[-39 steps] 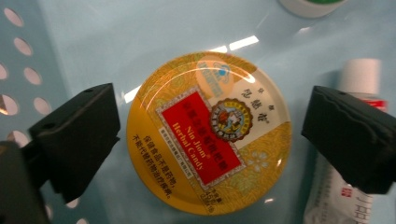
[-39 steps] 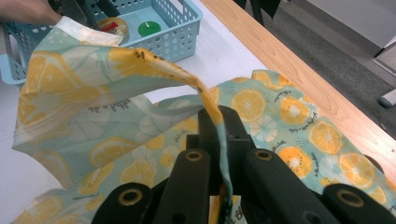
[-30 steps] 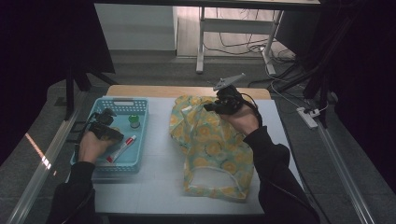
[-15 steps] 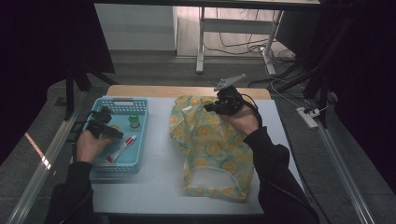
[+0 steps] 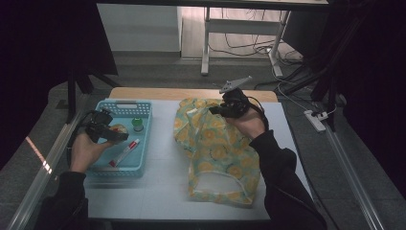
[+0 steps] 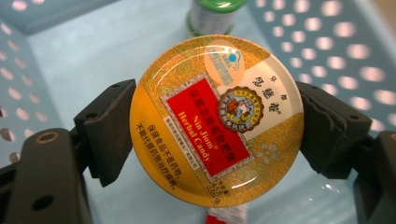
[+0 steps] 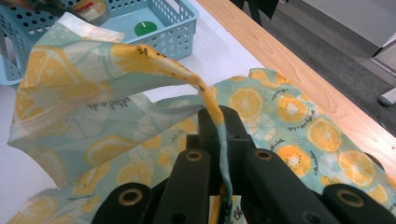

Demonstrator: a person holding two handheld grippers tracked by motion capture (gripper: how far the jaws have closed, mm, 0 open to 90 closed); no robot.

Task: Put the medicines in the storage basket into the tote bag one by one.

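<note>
A round candy tin [image 6: 216, 120], gold and red with "Nin Jiom Herbal Candy" printed on its lid, is clamped between the two black jaws of the left gripper [image 5: 106, 132], one pad pressed against each side of its rim. The tin is held clear above the floor of the blue basket [image 5: 143, 165], lid facing the left gripper view's camera. Within the basket, a small bottle with a green cap [image 5: 137, 124] is seen beyond the tin, nearer the basket's far wall, and a red and white tube [image 5: 124, 152] lies on the floor nearer the person than the tin. The left hand [image 5: 85, 152] is seen at the basket's left rim.

To the right of the basket, apart from it, a fabric bag printed with lemon slices [image 5: 218, 153] is spread on the white table [image 5: 158, 191]. Its far edge is pinched by the right gripper [image 5: 216, 109], whose jaws are fully closed on a fold of the cloth; in the right gripper view the fabric is drawn up from between the jaws into a raised flap that arches toward the basket. The right hand [image 5: 246, 123] rests over the far part of the bag, on the side away from the basket. A wooden strip [image 5: 191, 93] runs along the table's far edge behind both basket and bag.
</note>
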